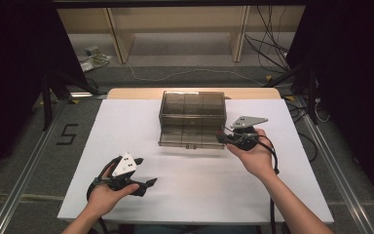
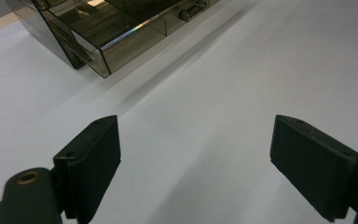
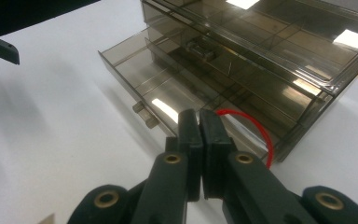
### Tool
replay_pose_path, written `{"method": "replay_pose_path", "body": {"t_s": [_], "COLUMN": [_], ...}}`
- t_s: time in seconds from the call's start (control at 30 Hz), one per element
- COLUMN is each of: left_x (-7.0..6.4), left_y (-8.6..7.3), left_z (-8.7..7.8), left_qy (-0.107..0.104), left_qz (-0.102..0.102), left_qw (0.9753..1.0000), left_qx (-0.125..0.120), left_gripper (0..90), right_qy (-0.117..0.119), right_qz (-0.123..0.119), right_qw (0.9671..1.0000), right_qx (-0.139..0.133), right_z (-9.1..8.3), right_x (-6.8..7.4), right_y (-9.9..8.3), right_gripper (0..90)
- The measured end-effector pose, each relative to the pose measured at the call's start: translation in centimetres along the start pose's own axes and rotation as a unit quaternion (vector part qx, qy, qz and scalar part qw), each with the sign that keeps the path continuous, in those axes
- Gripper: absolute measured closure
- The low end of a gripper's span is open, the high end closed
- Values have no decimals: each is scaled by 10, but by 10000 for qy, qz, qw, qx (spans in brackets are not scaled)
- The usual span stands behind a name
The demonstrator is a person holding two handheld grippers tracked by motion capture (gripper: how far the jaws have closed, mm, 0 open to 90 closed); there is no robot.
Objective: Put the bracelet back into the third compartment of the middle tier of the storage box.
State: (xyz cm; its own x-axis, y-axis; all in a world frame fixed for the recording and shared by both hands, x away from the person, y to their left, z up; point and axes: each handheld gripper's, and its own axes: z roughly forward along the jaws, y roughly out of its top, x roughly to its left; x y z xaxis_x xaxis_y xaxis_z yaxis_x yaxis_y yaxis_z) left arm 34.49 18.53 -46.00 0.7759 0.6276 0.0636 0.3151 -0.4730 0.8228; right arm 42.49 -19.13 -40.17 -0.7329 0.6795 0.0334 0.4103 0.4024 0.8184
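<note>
At the far middle of the white table (image 1: 195, 175) stands a smoky clear box (image 1: 192, 111) of drawers, and its bottom drawer (image 1: 191, 138) is pulled out toward the person. That open drawer is where the work is. The right claw (image 1: 222, 138) sits at its right front corner, low and angled in from the side, which suits dropping something into the end compartment.

From the right gripper view the jaws are pressed together, with a thin red loop (image 3: 256, 128) arcing out from just beyond their tips. The loop looks like a rubber band or a wire ring. It lies over the drawer's near right corner. I cannot tell whether the tips pinch it or merely rest in front of it, since they hide the spot where it would be caught. If they do hold it, a thin band needs exactly this tight a closure.

Well away, near the front left of the table, the left claw (image 1: 148, 183) rests low with nothing in it. Its jaws stand wide apart over bare table, as the left gripper view shows. It points toward the box, whose drawer corner (image 2: 100, 58) appears ahead. Judging by its distance, it is waiting rather than steadying the box, so the drawer may slide if nudged.
</note>
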Motion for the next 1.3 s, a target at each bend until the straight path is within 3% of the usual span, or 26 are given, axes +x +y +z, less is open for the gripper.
{"method": "replay_pose_path", "body": {"t_s": [1.3], "left_x": [0], "left_y": [0], "left_z": [0], "left_qy": [-6], "left_qz": [-6], "left_qw": [10000], "left_qx": [-5], "left_gripper": [161], "right_qy": [110], "right_qz": [-57], "right_qw": [9999], "right_qx": [-21], "right_z": [18], "right_x": [4], "right_y": [15], "right_gripper": [888]}}
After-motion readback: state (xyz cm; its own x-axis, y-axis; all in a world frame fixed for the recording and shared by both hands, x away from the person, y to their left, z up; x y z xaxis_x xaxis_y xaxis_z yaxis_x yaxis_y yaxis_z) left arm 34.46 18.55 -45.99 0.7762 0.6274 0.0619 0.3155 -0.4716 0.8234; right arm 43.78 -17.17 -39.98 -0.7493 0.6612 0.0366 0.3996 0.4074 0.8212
